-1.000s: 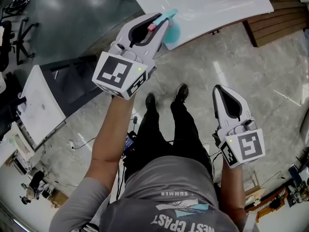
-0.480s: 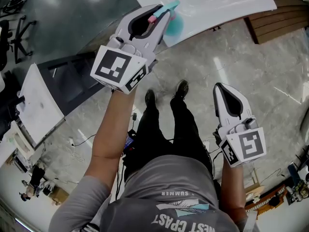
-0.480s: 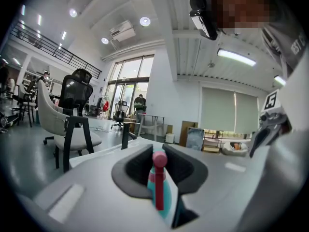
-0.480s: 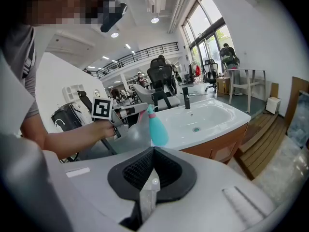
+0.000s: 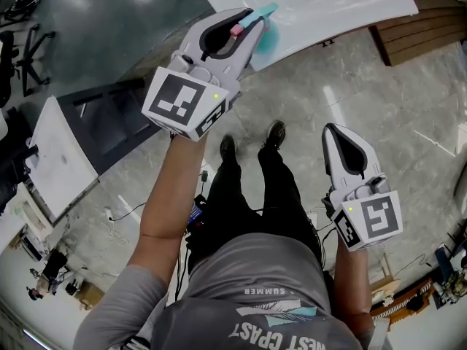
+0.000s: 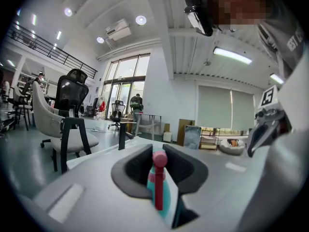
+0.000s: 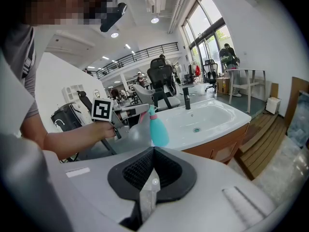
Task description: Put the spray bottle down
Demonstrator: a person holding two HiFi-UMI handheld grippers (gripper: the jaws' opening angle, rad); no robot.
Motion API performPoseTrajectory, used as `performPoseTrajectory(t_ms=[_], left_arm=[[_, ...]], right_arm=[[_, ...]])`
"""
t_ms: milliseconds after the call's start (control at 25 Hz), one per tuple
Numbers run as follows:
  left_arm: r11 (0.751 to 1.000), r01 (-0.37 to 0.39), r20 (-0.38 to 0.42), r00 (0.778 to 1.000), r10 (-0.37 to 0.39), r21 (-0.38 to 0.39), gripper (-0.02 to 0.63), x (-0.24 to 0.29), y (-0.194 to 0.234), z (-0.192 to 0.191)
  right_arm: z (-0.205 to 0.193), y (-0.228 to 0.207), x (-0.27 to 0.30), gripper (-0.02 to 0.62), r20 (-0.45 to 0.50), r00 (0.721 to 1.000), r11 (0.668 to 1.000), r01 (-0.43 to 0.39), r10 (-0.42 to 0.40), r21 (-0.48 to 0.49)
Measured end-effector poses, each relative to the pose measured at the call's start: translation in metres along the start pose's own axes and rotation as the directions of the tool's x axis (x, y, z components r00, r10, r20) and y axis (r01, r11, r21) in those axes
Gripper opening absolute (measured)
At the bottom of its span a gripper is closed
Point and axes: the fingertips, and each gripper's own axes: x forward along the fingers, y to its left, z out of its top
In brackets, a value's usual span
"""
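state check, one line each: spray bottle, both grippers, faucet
spray bottle, roughly upright, gripped near its top, at the edge of the sink counter; whether its base touches cannot be told
left gripper, shut on the spray bottle
right gripper, shut, nothing between its jaws
faucet, no water seen running

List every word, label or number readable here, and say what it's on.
"SUMMER": on the shirt, upside down in the head view.
"EST COAST": larger shirt print below it; the start is cut off and the second word is unsure.
Marker cubes: square patterns only, no letters.
Spray bottle: no label readable.
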Motion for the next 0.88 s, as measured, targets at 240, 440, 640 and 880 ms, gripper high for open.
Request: performPoseTrajectory(t_ms=[240, 440, 640, 880], left_arm=[[1.000, 0.013, 0.000, 1.000, -0.013, 0.004, 0.075, -0.005, -0.006, 0.001], [0.999, 0.029, -0.001, 1.000, -0.029, 0.026, 0.115, -0.007, -0.011, 0.006], [0.998, 0.027, 0.001, 1.000, -0.027, 0.050, 0.153, -0.011, -0.015, 0.013], [0.996, 0.030, 0.006, 1.000, -0.031, 0.082, 0.161, -0.016, -0.018, 0.026]], right_arm=[[-0.001, 0.005, -0.003, 0.002, 0.004, 1.000, 1.000, 0.001, -0.001, -0.004], [0.001, 0.009, -0.008, 0.002, 0.011, 1.000, 1.000, 0.003, -0.003, -0.010], [0.003, 0.011, -0.013, 0.002, 0.020, 1.000, 1.000, 0.007, -0.007, -0.016], [0.010, 0.016, -0.019, 0.002, 0.036, 0.999, 1.000, 0.010, -0.009, -0.023]])
